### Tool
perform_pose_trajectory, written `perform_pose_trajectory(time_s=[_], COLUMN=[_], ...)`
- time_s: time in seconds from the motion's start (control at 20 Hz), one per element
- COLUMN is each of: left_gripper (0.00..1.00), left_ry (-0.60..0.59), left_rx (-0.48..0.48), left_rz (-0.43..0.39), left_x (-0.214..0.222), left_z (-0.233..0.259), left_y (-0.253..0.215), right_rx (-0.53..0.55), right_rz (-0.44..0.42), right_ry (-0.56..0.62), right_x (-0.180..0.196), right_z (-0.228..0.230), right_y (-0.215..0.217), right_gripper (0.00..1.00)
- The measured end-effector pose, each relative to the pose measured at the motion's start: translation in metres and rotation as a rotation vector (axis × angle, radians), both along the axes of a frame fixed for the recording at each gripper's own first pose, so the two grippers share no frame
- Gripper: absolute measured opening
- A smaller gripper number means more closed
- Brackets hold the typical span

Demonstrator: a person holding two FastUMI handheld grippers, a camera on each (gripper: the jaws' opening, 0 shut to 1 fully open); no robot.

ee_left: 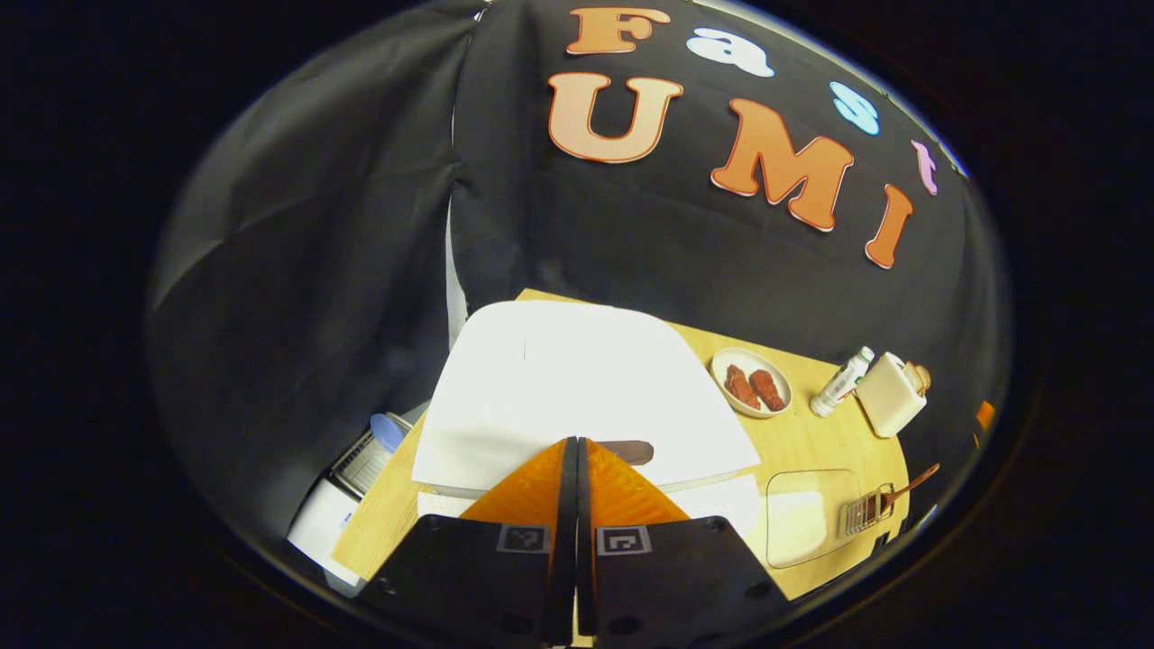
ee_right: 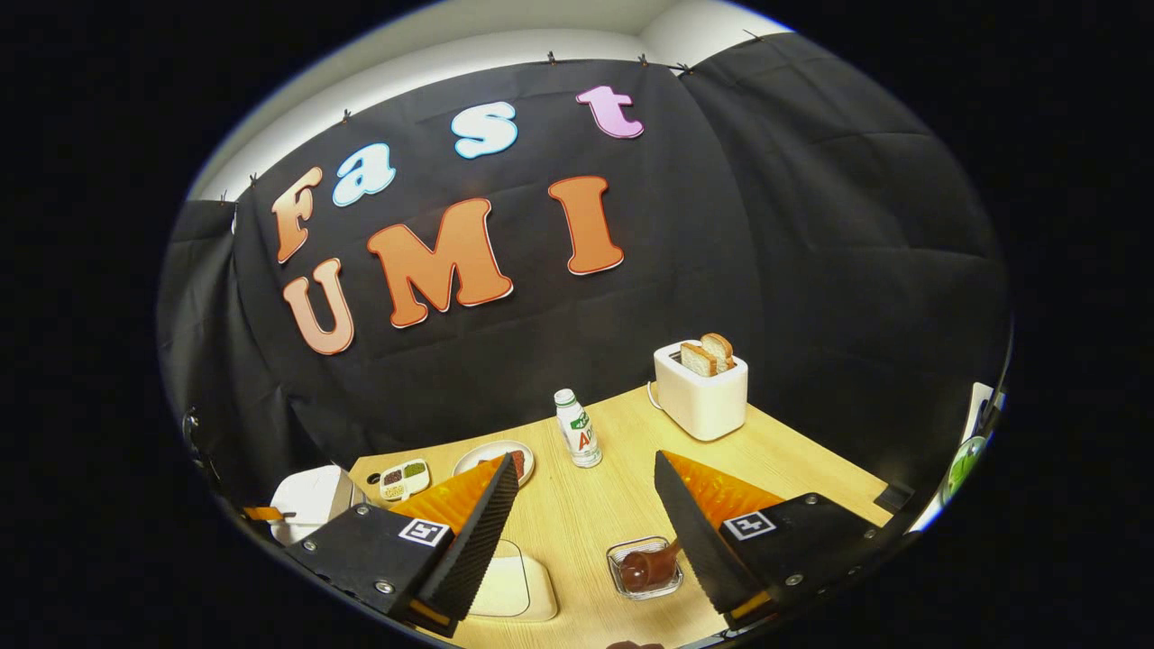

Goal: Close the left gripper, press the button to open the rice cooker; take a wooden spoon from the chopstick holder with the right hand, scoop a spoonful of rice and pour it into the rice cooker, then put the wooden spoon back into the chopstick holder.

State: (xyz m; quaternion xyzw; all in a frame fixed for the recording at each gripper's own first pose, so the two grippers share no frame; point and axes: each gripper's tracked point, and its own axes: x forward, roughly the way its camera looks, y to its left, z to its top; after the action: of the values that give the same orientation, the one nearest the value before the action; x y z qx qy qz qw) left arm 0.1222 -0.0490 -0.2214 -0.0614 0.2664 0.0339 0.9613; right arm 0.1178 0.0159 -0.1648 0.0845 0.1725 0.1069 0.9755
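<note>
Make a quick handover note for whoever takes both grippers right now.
Left gripper: shut, empty, over the closed rice cooker, at its button.
Right gripper: open, empty, above the table.
Wooden spoon sits in the chopstick holder, between the right gripper's fingers.
Done: left gripper closed.
Left: press button to open lid, take spoon, scoop rice, pour into cooker, return spoon.

Right gripper view: toaster [ee_right: 701, 389] at table [ee_right: 586, 514] rear right, bread slices [ee_right: 708, 353] in its slots. Bottle [ee_right: 578, 429] left of toaster, plate [ee_right: 494, 460] left of bottle, small tray [ee_right: 405, 479] further left. Wooden spoon [ee_right: 647, 567] in chopstick holder [ee_right: 644, 568] near front edge. Rice cooker [ee_right: 306, 498] at far left.
</note>
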Motion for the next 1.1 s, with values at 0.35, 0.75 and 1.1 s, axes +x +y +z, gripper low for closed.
perform_pose_trajectory(time_s=[0.35, 0.75, 1.1], left_gripper=[0.06, 0.06, 0.13], left_ry=[-0.029, -0.166, -0.137], left_rx=[0.041, 0.123, 0.0], left_rz=[-0.081, -0.089, 0.033], left_x=[0.005, 0.018, 0.037], left_z=[-0.021, 0.022, 0.052], left_y=[-0.007, -0.003, 0.023], right_rx=[0.042, 0.006, 0.005], right_rz=[-0.015, 0.004, 0.015], right_ry=[0.019, 0.045, 0.07], right_x=[-0.007, -0.024, -0.023], right_z=[-0.005, -0.023, -0.03], right_y=[-0.004, -0.011, -0.015], right_gripper=[0.95, 0.95, 0.95])
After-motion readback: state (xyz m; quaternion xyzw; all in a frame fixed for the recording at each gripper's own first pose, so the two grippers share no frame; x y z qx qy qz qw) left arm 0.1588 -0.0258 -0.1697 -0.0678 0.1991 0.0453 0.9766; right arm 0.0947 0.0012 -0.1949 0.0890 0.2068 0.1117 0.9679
